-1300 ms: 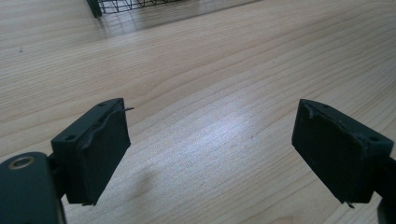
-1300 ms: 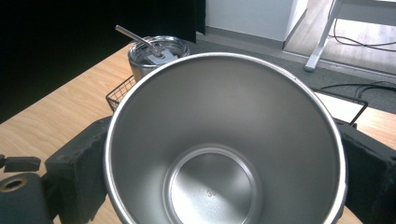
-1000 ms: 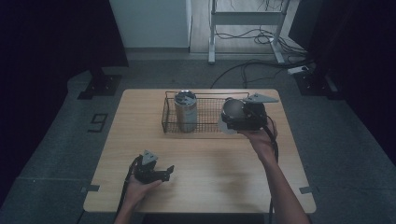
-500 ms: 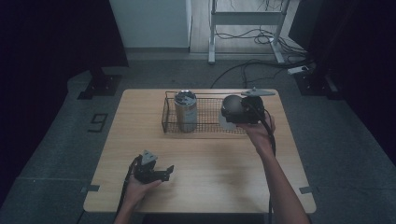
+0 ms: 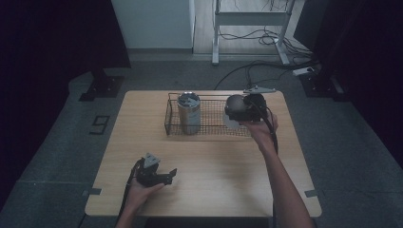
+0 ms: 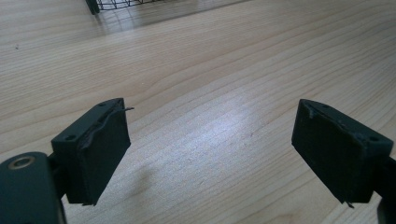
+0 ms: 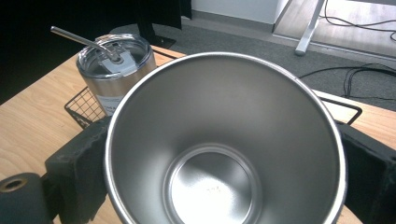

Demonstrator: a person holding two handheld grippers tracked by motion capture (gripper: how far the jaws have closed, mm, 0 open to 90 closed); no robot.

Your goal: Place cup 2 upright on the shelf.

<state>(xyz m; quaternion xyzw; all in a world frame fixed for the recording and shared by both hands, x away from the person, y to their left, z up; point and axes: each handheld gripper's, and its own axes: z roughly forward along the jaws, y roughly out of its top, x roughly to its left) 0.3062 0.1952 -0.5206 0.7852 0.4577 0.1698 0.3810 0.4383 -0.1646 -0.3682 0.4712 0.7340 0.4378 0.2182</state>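
Right gripper point(image 5: 237, 111) fingers clamped a steel cup point(image 7: 224, 140) over the basket point(image 5: 209, 130), lidded tumbler point(image 5: 189, 111) at 9 o'clock; left gripper point(image 5: 164, 176) fingers open, empty.

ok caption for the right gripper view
Right gripper holds an empty steel cup, lidded tumbler in basket behind.

dim room, grey floor point(image 5: 57, 142), cables point(image 5: 266, 66), white wall point(image 5: 152, 23).

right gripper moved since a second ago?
Yes. In the high view the right gripper, shut on a steel cup, has shifted left along the wire basket, toward the lidded tumbler standing in it.
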